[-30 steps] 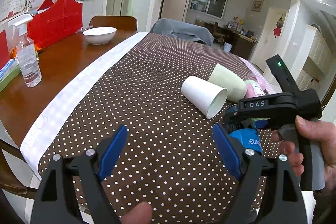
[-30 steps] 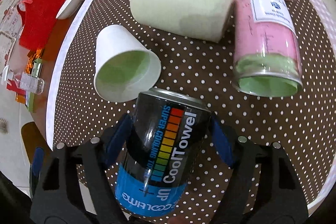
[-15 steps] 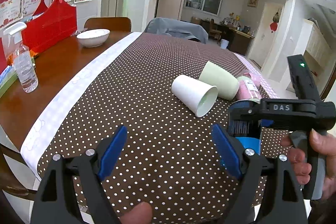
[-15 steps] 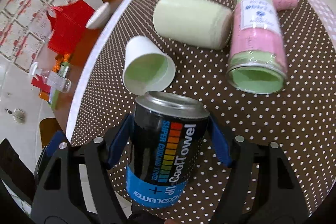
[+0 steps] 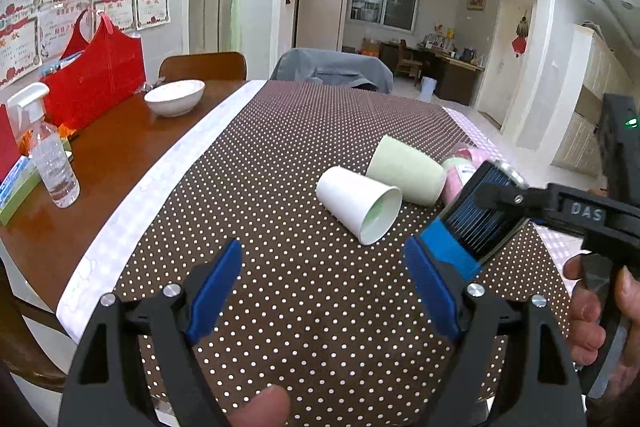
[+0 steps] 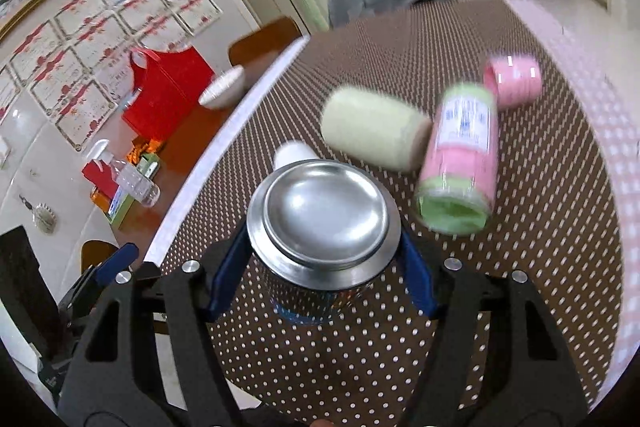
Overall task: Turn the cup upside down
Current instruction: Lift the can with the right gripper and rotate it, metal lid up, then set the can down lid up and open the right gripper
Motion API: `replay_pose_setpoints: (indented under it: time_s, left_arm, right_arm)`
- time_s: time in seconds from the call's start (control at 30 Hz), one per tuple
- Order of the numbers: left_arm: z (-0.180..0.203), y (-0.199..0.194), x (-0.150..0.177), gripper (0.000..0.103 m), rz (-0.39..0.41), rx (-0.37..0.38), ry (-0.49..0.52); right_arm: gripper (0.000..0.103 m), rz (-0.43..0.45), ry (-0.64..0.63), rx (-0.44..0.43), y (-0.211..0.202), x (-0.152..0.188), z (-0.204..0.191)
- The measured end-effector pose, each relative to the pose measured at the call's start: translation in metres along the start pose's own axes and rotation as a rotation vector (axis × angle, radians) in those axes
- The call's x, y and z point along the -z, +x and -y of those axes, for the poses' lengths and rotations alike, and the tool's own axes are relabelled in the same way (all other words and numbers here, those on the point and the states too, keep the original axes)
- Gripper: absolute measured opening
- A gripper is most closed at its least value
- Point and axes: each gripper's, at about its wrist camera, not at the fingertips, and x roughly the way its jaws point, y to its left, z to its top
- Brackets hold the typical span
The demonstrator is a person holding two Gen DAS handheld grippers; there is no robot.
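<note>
The right gripper [image 6: 322,277] is clamped on the black-and-blue can [image 6: 320,219], lifted and tilted above the near right of the dotted tablecloth [image 5: 280,155], so the flip looks midway with the setting-down left, while the left gripper [image 5: 324,291] gapes wide, holding nothing.

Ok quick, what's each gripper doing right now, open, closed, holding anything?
Left gripper: open, holding nothing.
Right gripper: closed on the black and blue can, tilted off the table.

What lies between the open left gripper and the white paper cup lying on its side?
Only bare brown polka-dot tablecloth between left gripper and white paper cup, per left wrist view.
</note>
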Motion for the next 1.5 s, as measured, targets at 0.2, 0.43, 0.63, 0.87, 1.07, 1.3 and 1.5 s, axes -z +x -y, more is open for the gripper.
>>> replay_pose_setpoints:
  time_s: [0.2, 0.43, 0.63, 0.87, 1.07, 1.3, 1.5]
  left_arm:
    - [0.008, -0.003, -0.003, 0.082, 0.008, -0.004, 0.013]
    - [0.016, -0.001, -0.001, 0.082, 0.002, 0.007, 0.017]
    - [0.018, 0.000, 0.002, 0.082, -0.008, 0.011, 0.019]
    - [0.015, 0.003, 0.006, 0.082, -0.023, 0.000, 0.014]
    - [0.014, 0.003, 0.008, 0.082, -0.030, -0.004, 0.015]
    - [0.014, 0.001, 0.008, 0.082, -0.023, -0.003, 0.017]
    - [0.015, -0.006, 0.005, 0.082, -0.010, -0.002, 0.024]
  right_arm:
    - [0.067, 0.106, -0.180, 0.104, -0.020, -0.002, -0.026]
    - [0.067, 0.100, -0.318, 0.191, -0.012, 0.005, -0.035]
    - [0.067, 0.041, -0.338, 0.214, 0.010, 0.015, -0.029]
    - [0.068, -0.018, -0.347, 0.245, 0.035, 0.025, -0.022]
    - [0.095, -0.011, -0.357, 0.241, 0.038, 0.026, -0.023]
    - [0.097, 0.028, -0.322, 0.226, 0.028, 0.022, -0.021]
    - [0.097, 0.036, -0.294, 0.198, 0.021, 0.019, -0.021]
